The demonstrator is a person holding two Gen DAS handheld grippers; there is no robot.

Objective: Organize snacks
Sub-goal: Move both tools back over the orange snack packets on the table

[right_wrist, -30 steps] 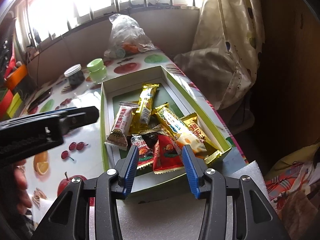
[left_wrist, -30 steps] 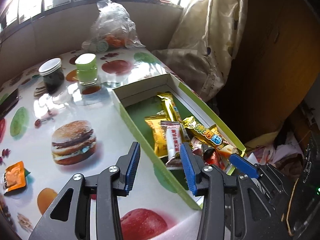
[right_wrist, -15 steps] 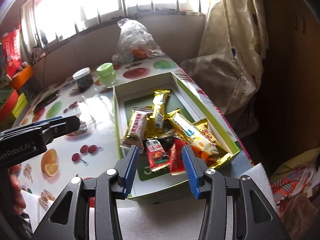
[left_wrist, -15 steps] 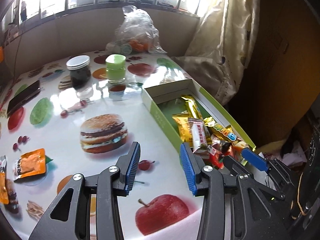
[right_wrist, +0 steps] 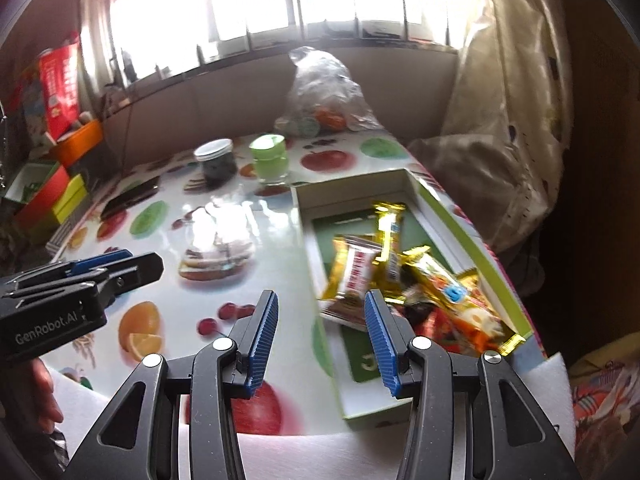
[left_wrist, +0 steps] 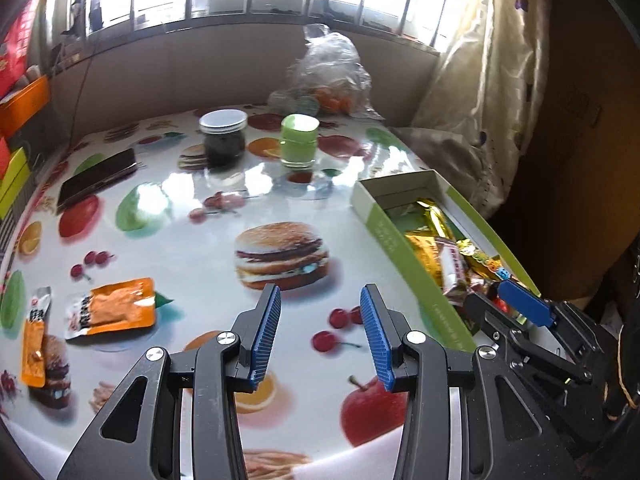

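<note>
Lettering reading "GenRobot.AI" shows white on the black body of the left gripper, whose blue-padded jaws stand spread and empty over the glossy fruit-and-burger-print counter. The right gripper is likewise spread and empty, above the near left wall of the long green-and-white cardboard box. Its long axis runs away toward the window; gold, white and red wrapped snack bars lie inside, their print too blurred to read, while a flat orange snack pouch lies crosswise, well left of the box.

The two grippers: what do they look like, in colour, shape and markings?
Both look alike. The left gripper and the right gripper have black plastic frames with triangular cut-outs and round silver screws at the joints. Their fingers carry blue ribbed pads. In the right wrist view, the side of the left gripper's body shows white lettering, "GenRobot.AI". No cables or sleeves are visible.
</note>
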